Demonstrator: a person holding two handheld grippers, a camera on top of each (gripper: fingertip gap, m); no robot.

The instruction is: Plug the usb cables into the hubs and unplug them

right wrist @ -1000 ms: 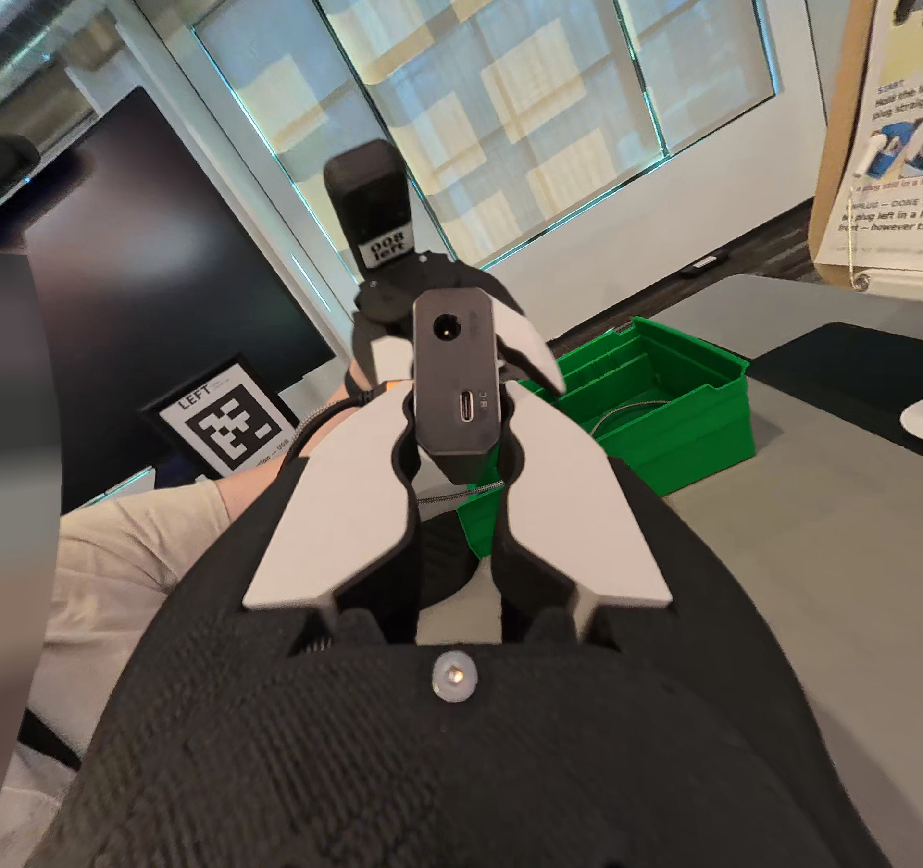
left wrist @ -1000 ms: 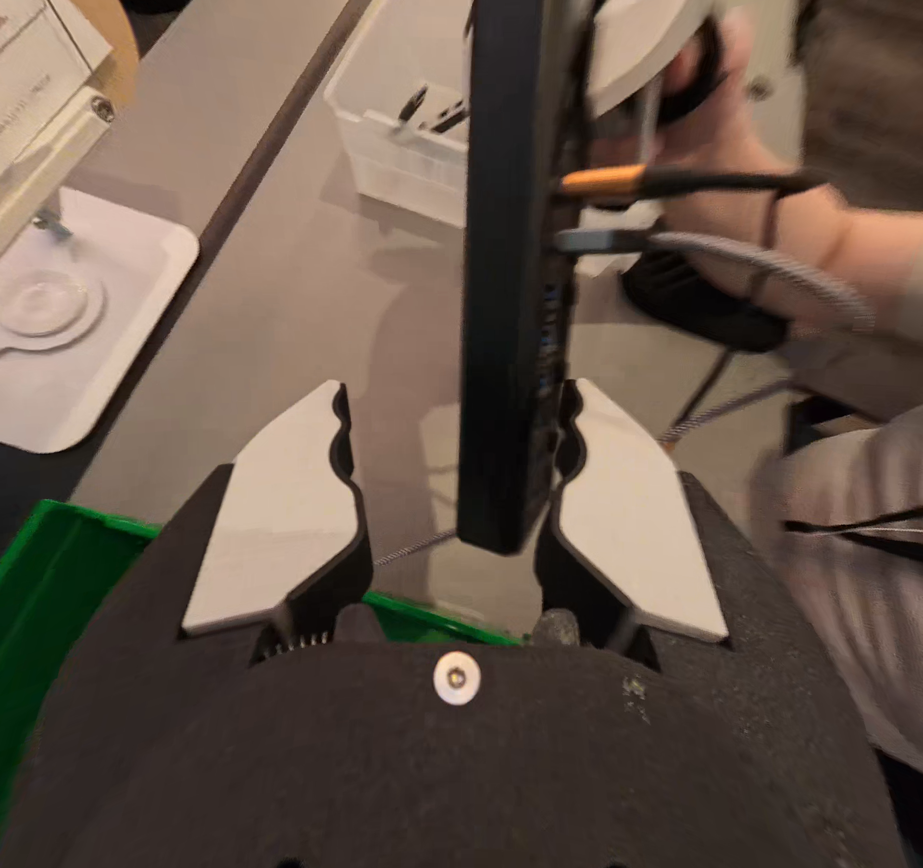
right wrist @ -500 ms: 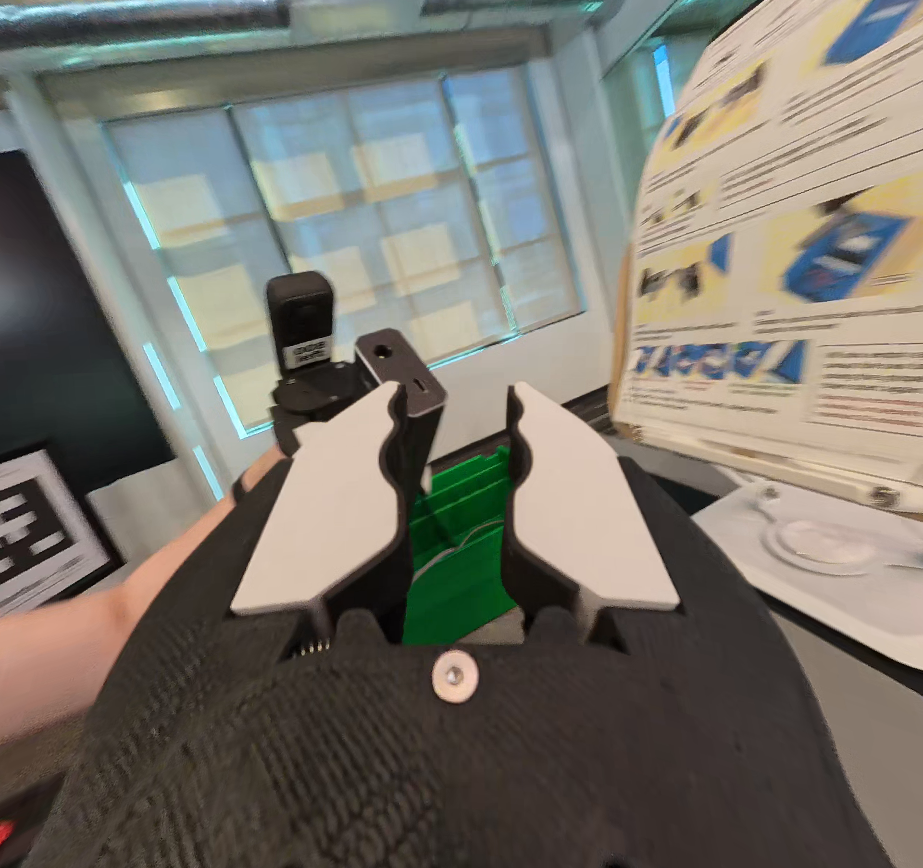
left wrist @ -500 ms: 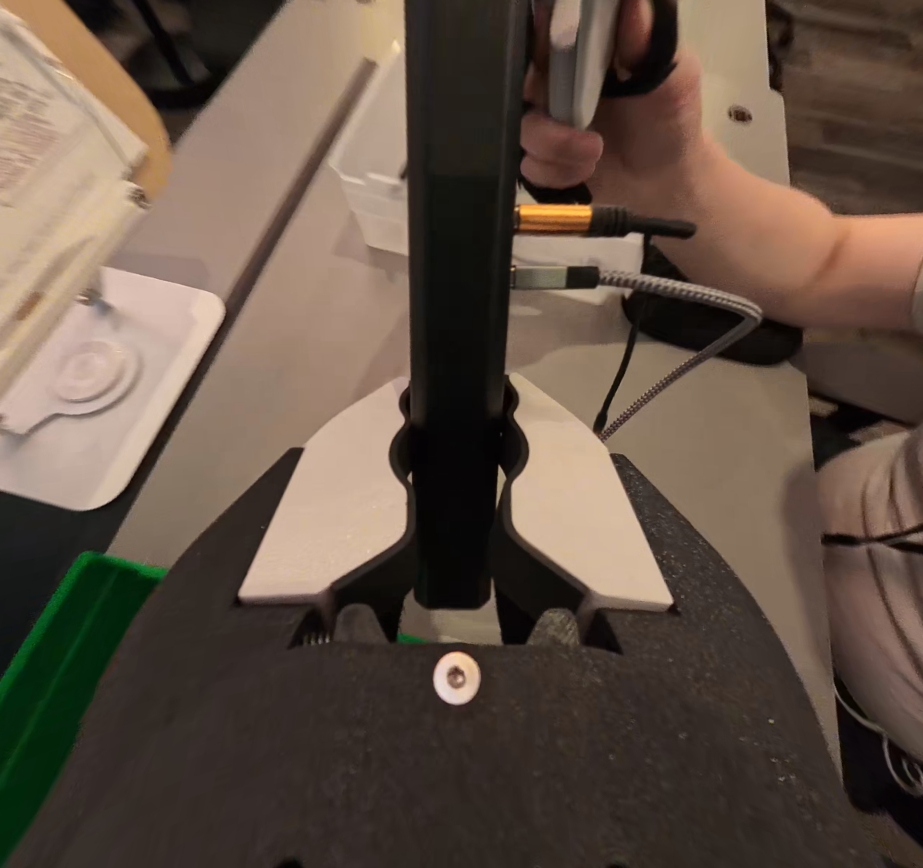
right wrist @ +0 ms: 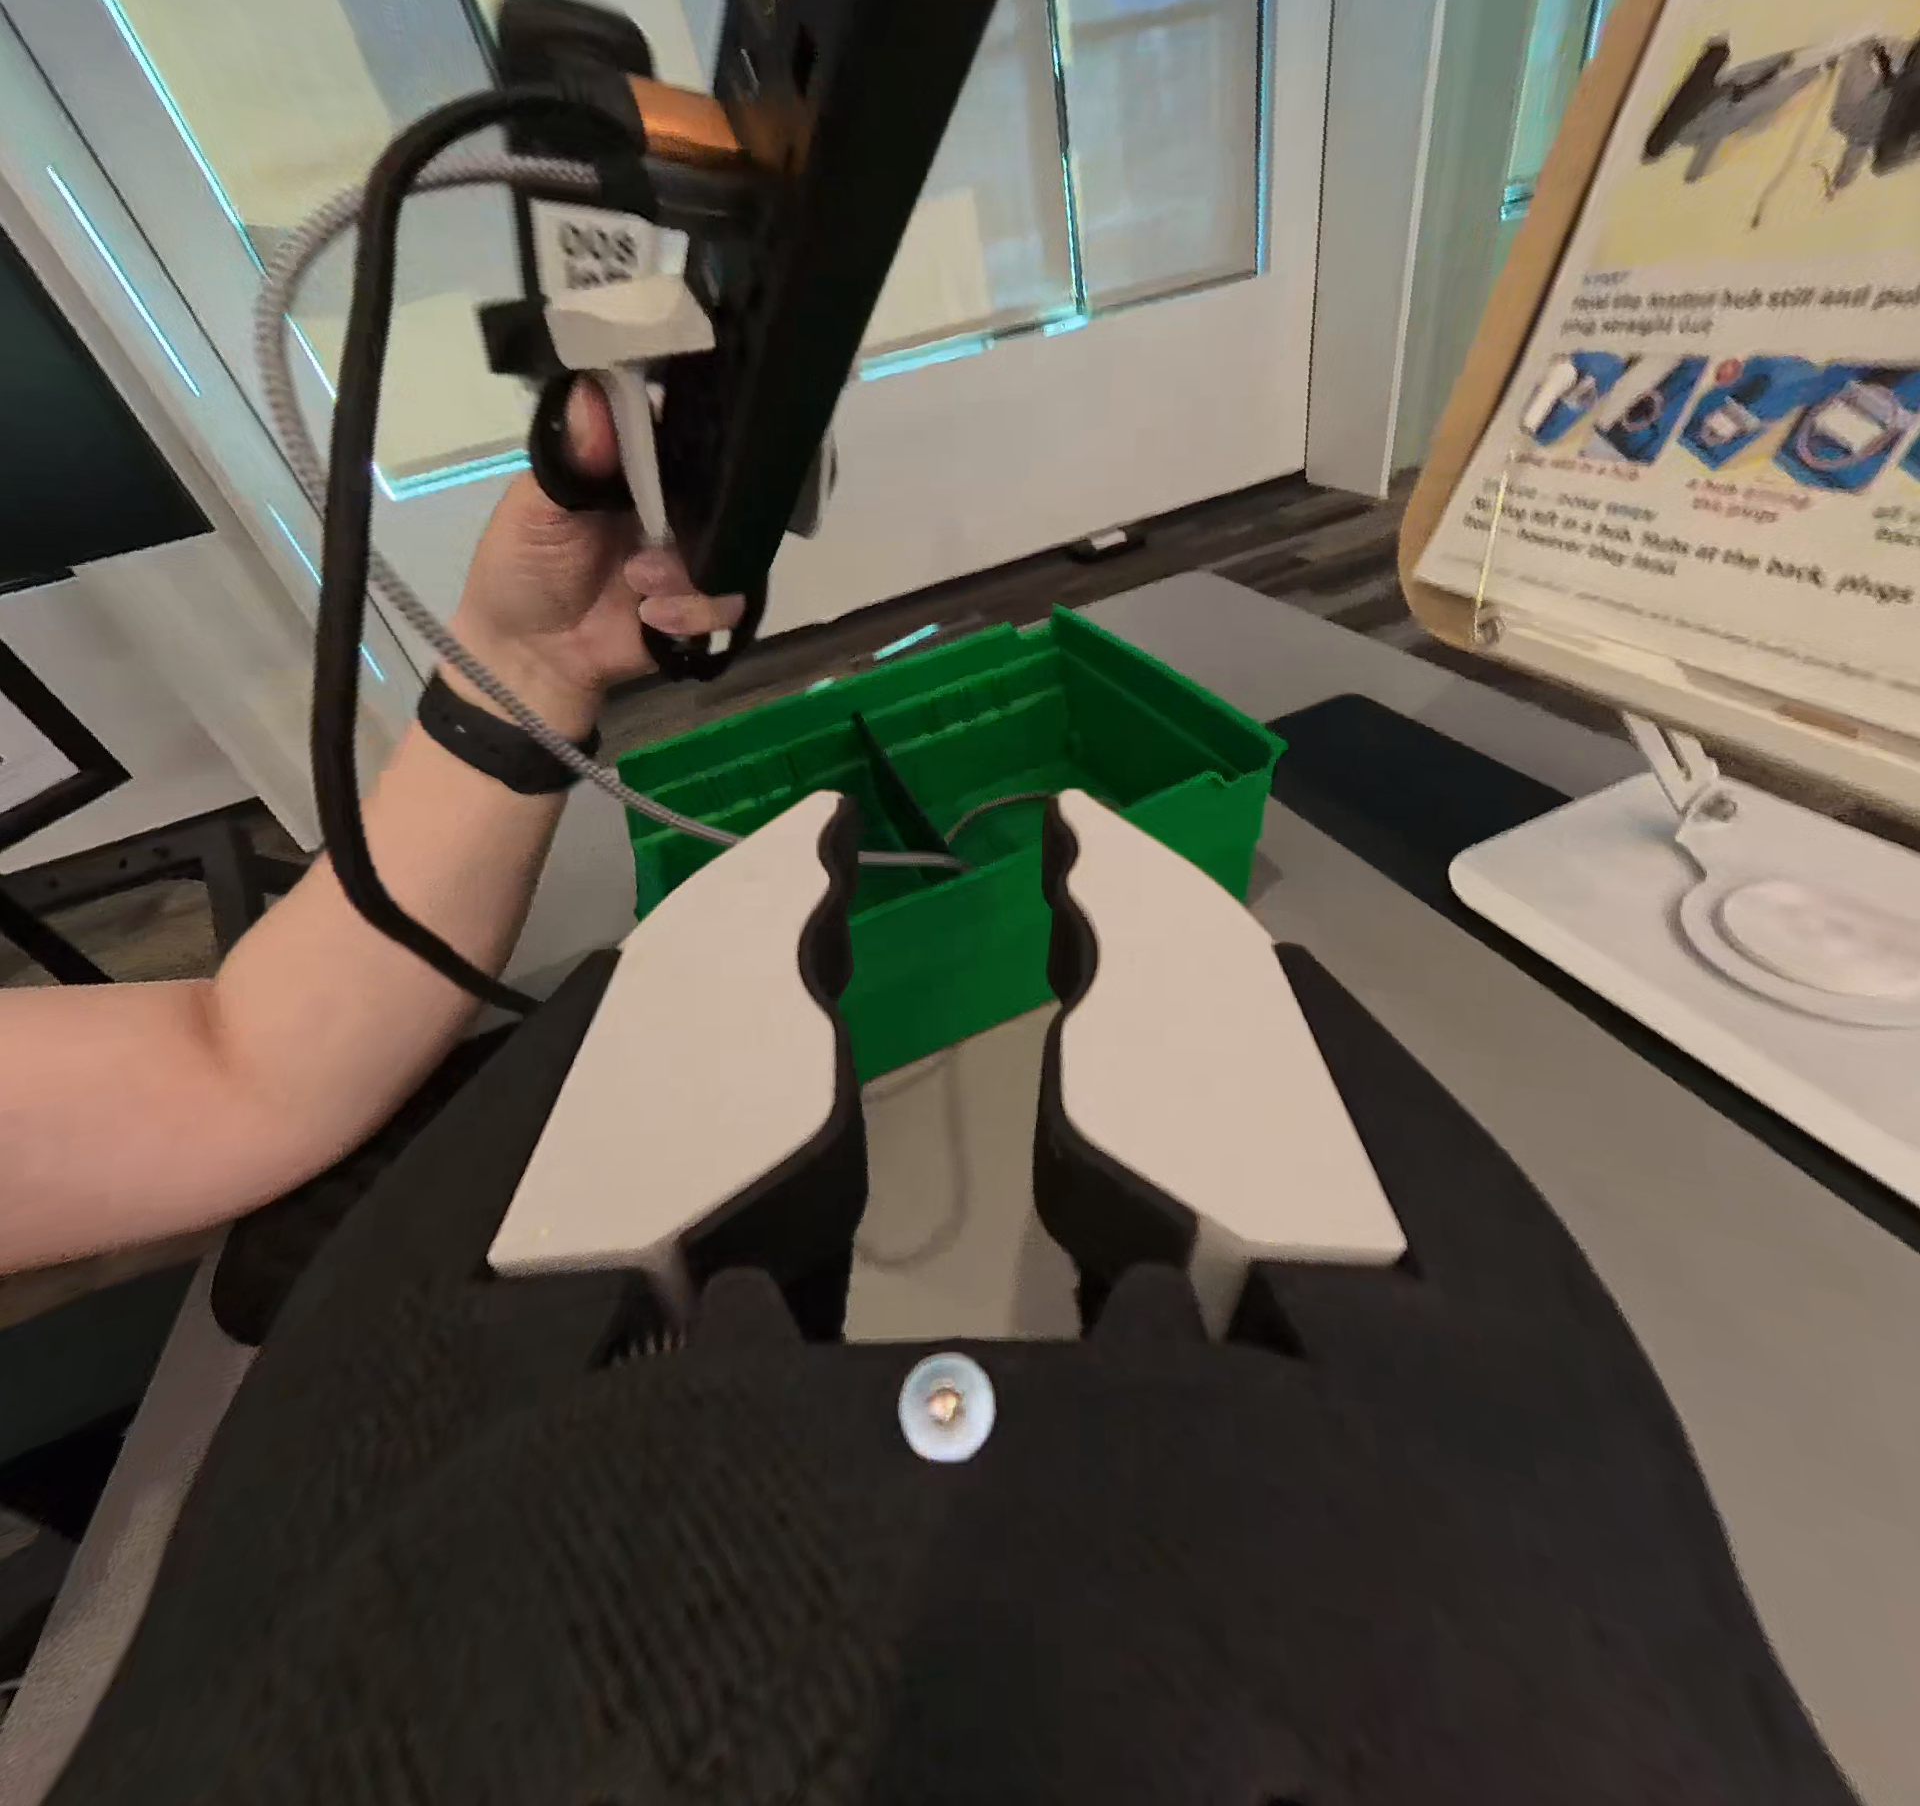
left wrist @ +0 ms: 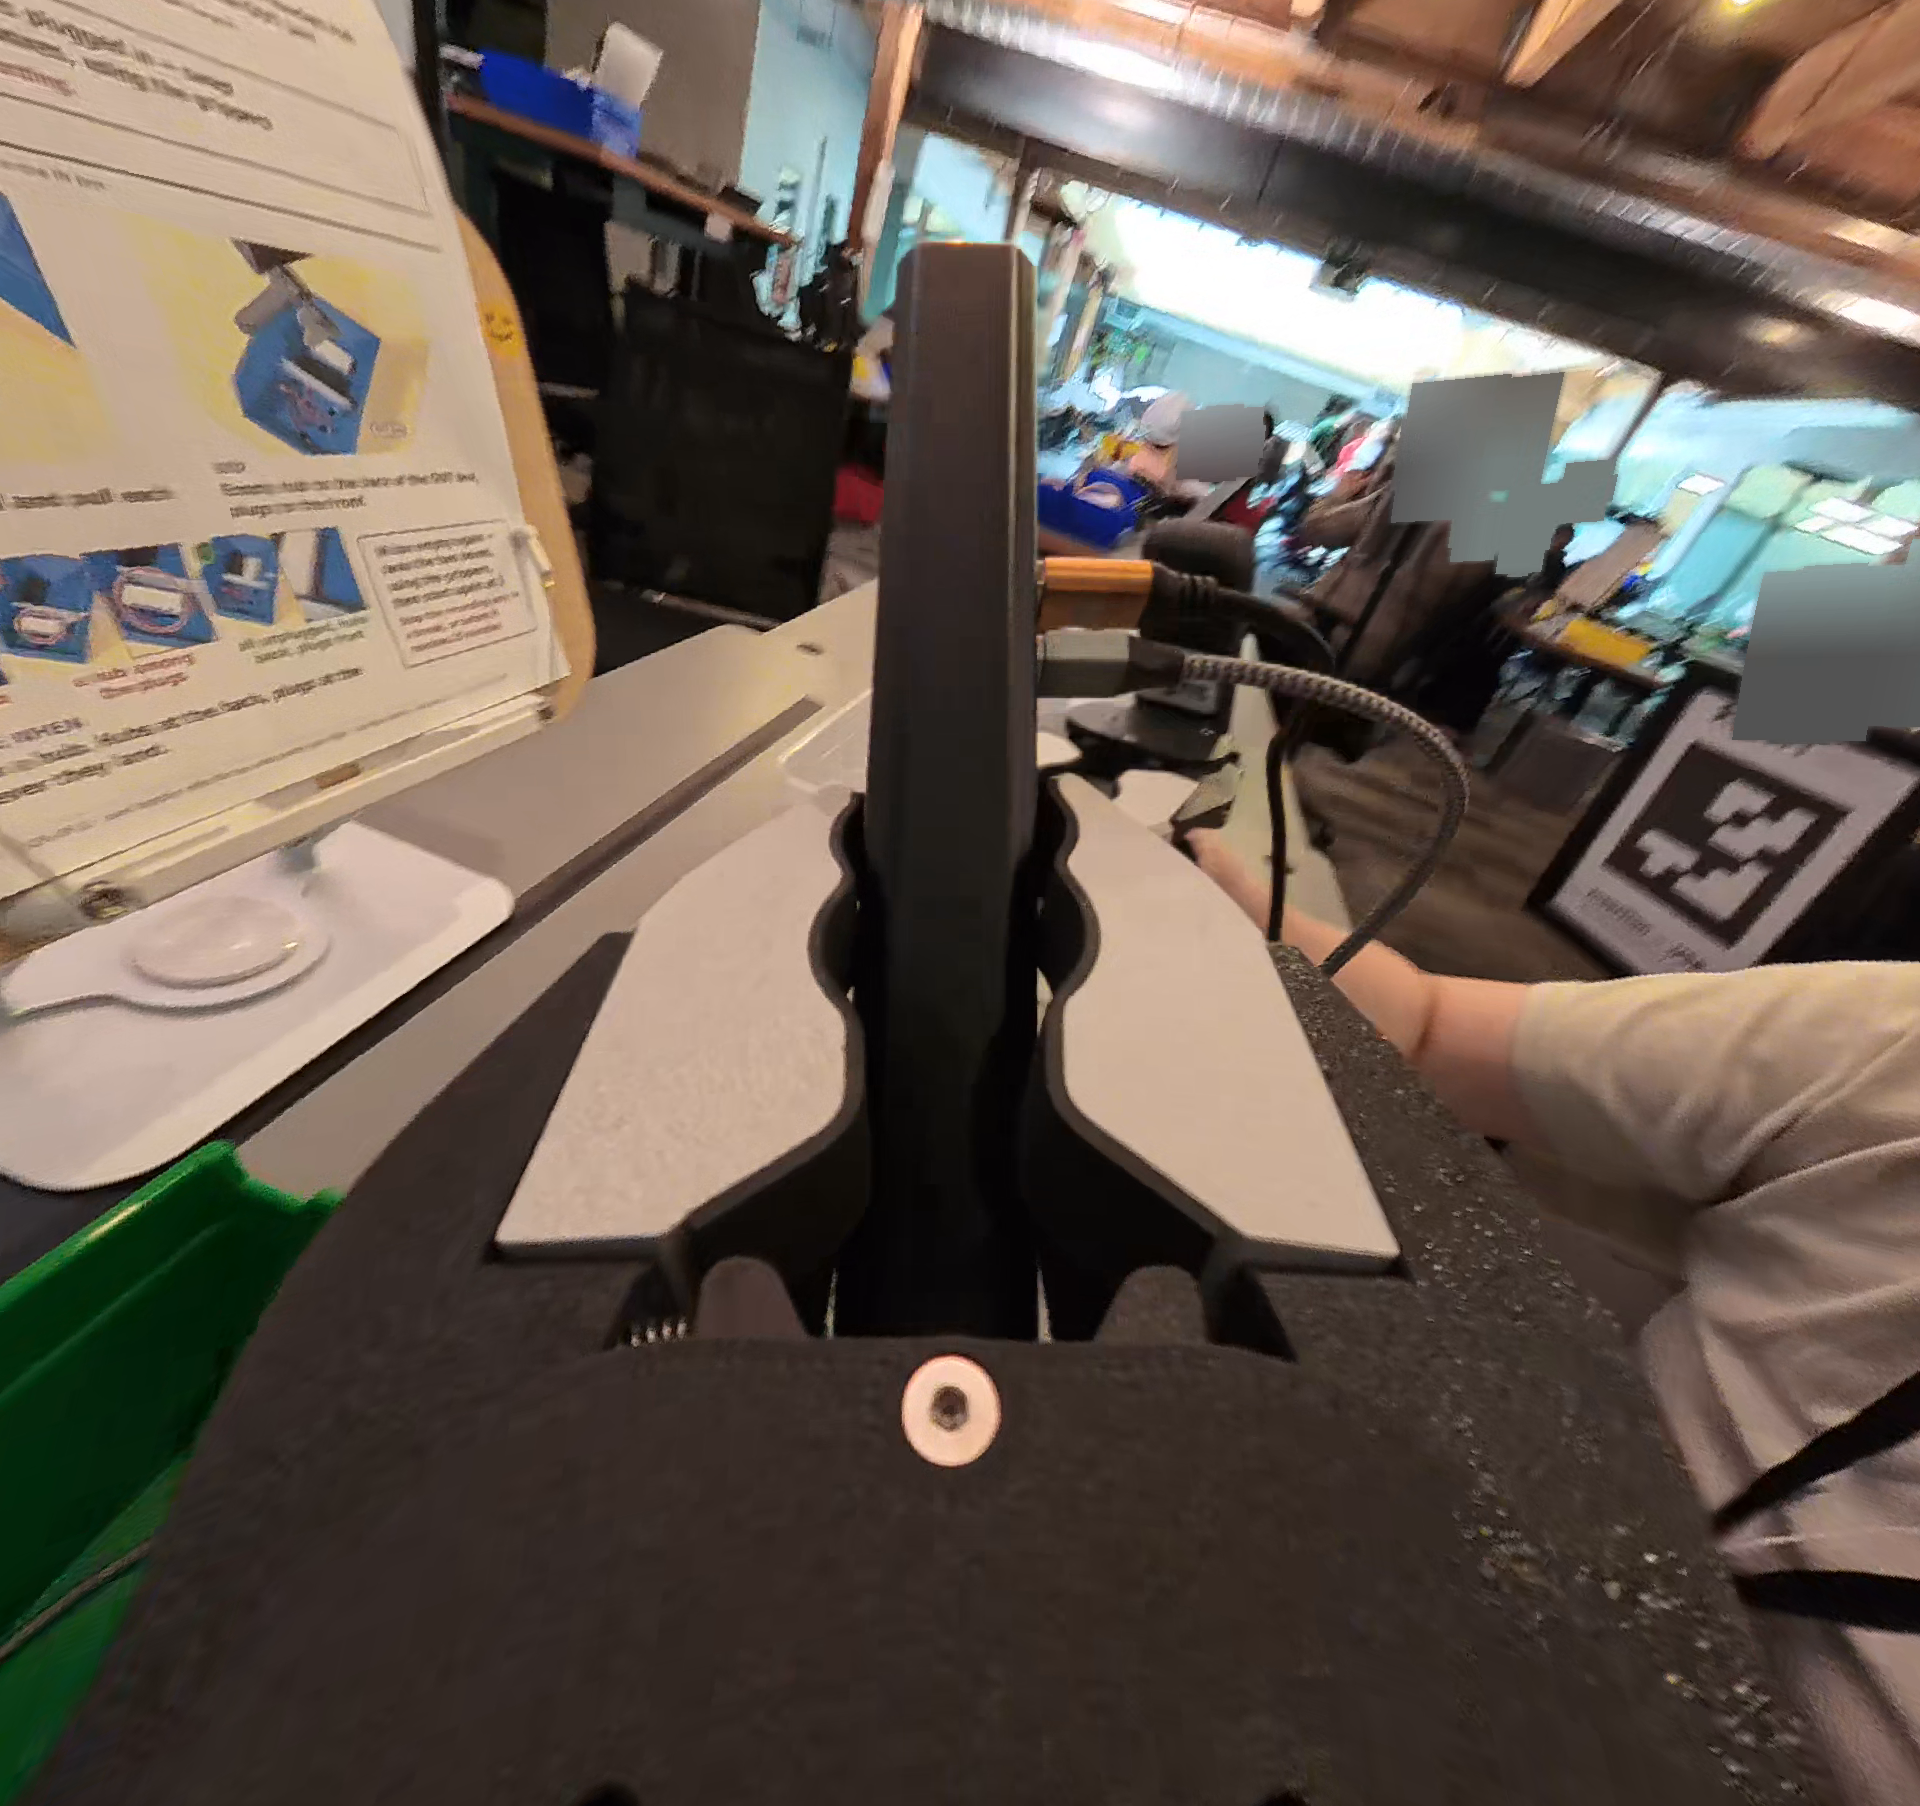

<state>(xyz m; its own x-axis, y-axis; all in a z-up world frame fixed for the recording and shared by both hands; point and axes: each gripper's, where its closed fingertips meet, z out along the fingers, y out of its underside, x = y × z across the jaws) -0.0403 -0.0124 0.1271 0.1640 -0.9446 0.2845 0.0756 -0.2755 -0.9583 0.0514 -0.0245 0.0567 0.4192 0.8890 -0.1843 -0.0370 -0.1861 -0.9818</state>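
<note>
Left gripper (left wrist: 951,925) clamps the long black hub (left wrist: 951,613); right gripper (right wrist: 945,935), fingers apart and empty, should next grasp the orange-collared plug (left wrist: 1096,580) to unplug it.

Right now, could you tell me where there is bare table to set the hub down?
The grey table lies bare between the green bin and the white stand base, ahead of the open right tool. The bin already holds cable. The left tool grips the hub aloft, with two cables trailing.
</note>
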